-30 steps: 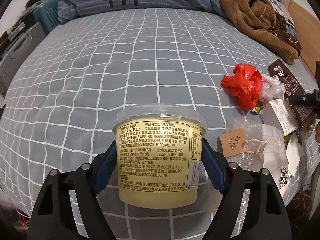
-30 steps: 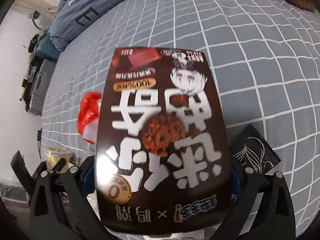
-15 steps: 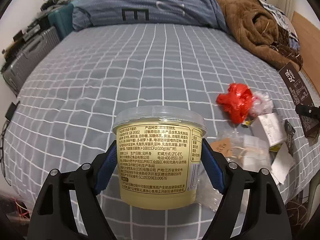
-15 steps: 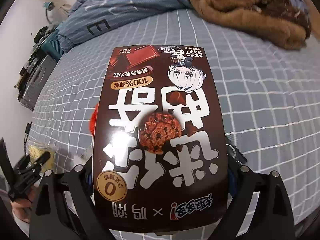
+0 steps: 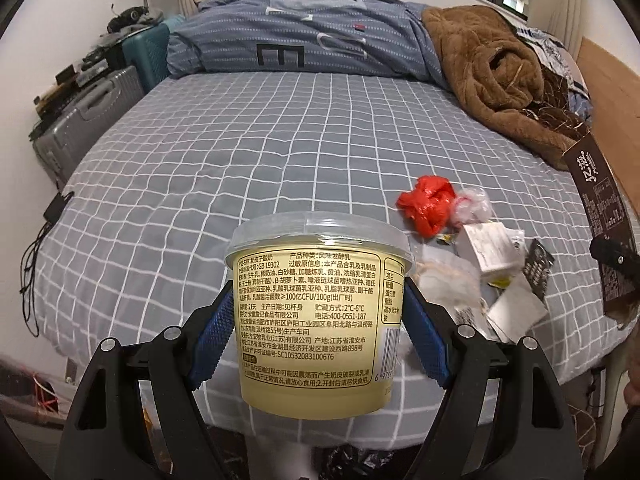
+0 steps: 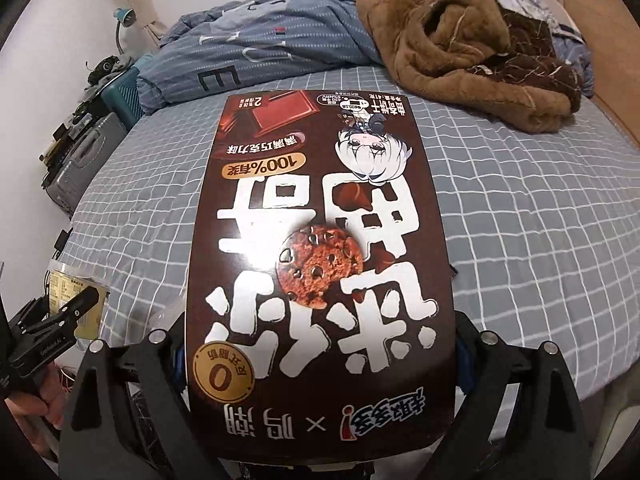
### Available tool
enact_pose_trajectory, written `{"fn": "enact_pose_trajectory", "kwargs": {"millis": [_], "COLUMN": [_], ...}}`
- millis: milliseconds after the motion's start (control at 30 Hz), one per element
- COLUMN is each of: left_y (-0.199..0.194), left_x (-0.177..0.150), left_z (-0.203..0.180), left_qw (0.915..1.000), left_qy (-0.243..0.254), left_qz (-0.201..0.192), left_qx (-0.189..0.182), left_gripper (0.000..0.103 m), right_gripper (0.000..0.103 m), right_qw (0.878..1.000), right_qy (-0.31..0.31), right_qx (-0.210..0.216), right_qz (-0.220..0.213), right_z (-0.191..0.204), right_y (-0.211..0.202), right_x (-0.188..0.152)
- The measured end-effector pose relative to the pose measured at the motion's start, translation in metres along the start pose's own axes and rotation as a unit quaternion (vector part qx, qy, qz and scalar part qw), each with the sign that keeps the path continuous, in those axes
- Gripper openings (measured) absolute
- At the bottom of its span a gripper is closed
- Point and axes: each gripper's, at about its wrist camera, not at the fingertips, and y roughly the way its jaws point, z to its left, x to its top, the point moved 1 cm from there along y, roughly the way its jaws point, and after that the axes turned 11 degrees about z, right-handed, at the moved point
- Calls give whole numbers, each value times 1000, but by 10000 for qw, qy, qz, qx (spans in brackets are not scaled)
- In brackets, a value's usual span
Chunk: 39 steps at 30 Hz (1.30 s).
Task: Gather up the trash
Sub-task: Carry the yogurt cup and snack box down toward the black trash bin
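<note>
Trash is what I'm carrying on both sides. On my left, the left gripper (image 5: 318, 330) is clamped on a pale yellow yogurt cup (image 5: 318, 312): its blue pads (image 5: 212, 332) press the cup's two flanks, the cup stands upright between them with its clear lid on top, lifted clear of the grey checked bed (image 5: 240, 152). Past the cup, on the bed to its right, I see the loose litter: a crumpled red plastic bag (image 5: 428, 204), touching it a scrunched clear wrapper (image 5: 472, 206), then a small white carton (image 5: 486, 250) and some white paper slips (image 5: 516, 308) near the mattress edge. Farther back lie a blue striped duvet (image 5: 304, 40) and a brown fleece blanket (image 5: 492, 68).

On my right, the right gripper (image 6: 320, 356) grasps a flat dark brown cookie box (image 6: 320, 248), jaws closed on its side edges, the box standing up from the jaws with its print upside down and filling most of that view. The cup shows small at that view's left edge.
</note>
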Motion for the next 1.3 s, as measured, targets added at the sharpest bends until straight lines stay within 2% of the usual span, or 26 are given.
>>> {"fn": "enact_pose_trajectory", "kwargs": {"millis": [400, 700, 1033, 1300], "left_y": [-59, -85, -80, -54], "left_x": [-56, -101, -159, -194], "left_z": [-18, -35, -42, -54], "left_qw": [9996, 9993, 9993, 9992], "left_qy": [-27, 40, 125, 171], "left_qz": [-279, -347, -187, 18], "left_qx": [-97, -139, -306, -357], "left_gripper": [77, 77, 77, 77], "right_gripper": [88, 88, 88, 88], "right_qw": [9991, 9986, 9995, 9995], "right_qy": [-60, -78, -146, -266], "right_qx": [-38, -17, -67, -129], "right_qz": [-409, -530, -283, 84], "right_z": [18, 22, 21, 24], "right_y": [-69, -94, -81, -41], "right_x": [-67, -119, -181, -230]}}
